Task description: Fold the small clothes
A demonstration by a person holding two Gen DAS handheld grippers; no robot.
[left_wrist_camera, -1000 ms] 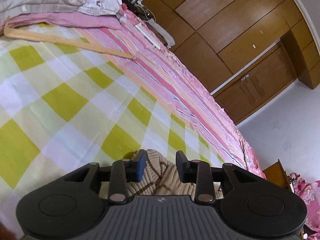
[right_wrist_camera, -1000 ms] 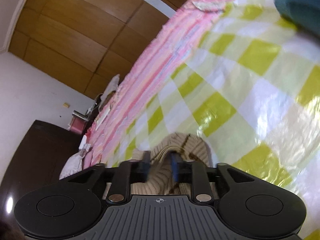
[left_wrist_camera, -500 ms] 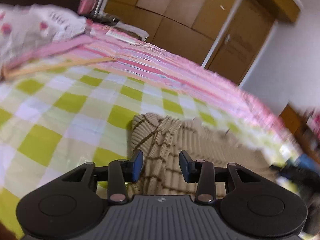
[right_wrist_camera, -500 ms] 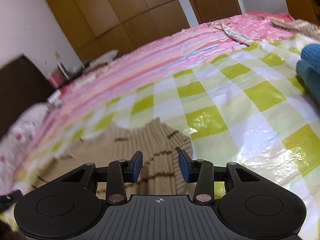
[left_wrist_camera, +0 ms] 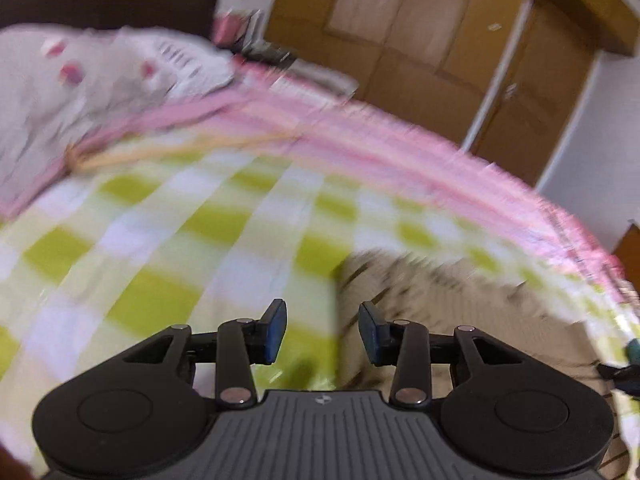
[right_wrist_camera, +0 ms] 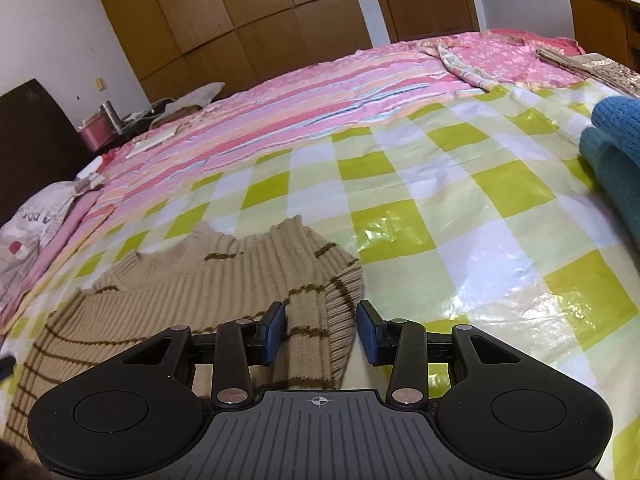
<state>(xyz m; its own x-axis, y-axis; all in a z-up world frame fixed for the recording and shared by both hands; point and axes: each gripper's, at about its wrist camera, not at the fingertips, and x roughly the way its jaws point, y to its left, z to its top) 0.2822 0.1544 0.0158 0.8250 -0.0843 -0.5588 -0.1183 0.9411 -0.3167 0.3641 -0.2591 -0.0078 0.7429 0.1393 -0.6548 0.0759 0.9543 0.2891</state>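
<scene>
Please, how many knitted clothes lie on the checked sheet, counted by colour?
Beige sweater with brown stripes: 1
Blue knit at the right edge: 1, partly cut off by the frame
Total: 2

Beige ribbed knit sweater (right_wrist_camera: 192, 280) w/ thin brown stripes, lying flat & spread on green-white checked sheet (right_wrist_camera: 460, 208) of bed, neckline toward far side; one sleeve folded in at right, cuff nearest.
</scene>
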